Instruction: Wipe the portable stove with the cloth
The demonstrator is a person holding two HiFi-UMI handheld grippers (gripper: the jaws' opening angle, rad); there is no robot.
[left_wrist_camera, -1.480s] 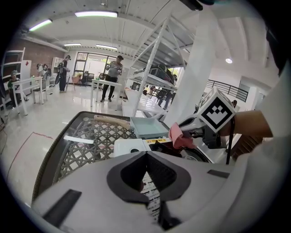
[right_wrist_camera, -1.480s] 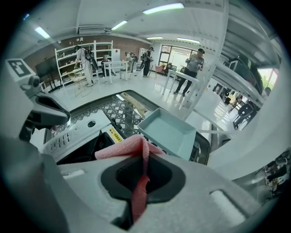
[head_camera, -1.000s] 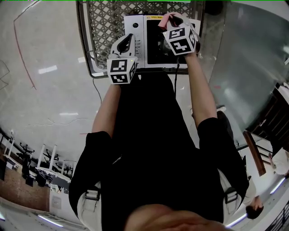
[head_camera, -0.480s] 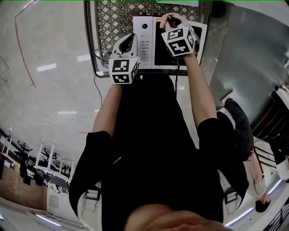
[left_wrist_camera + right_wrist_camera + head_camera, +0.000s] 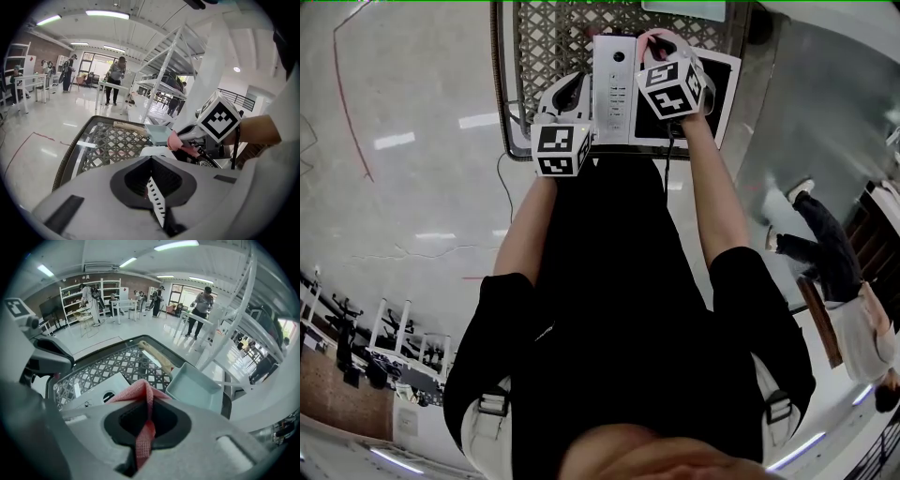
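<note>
The portable stove (image 5: 694, 98) is white with a black top and sits on a lattice-topped table (image 5: 534, 47). My right gripper (image 5: 659, 45) is shut on a pink cloth (image 5: 649, 39) over the stove's far part, near the strip of controls (image 5: 614, 89). In the right gripper view the cloth (image 5: 136, 392) is pinched between the jaws of the right gripper (image 5: 149, 401), above the stove (image 5: 96, 392). My left gripper (image 5: 571, 89) hangs by the stove's left edge. Its jaws are closed with nothing in them in the left gripper view (image 5: 151, 176), which also shows the cloth (image 5: 180, 143).
A pale blue tray (image 5: 194, 387) and a wooden-handled tool (image 5: 157, 357) lie on the table beyond the stove. A cable (image 5: 502, 183) runs down from the table's near rim. White metal shelving (image 5: 161, 89) stands behind the table. People stand and walk farther off.
The table and stove have slid right in the head view while both grippers kept their place in the picture. The cloth now sits nearer the stove's control strip.
</note>
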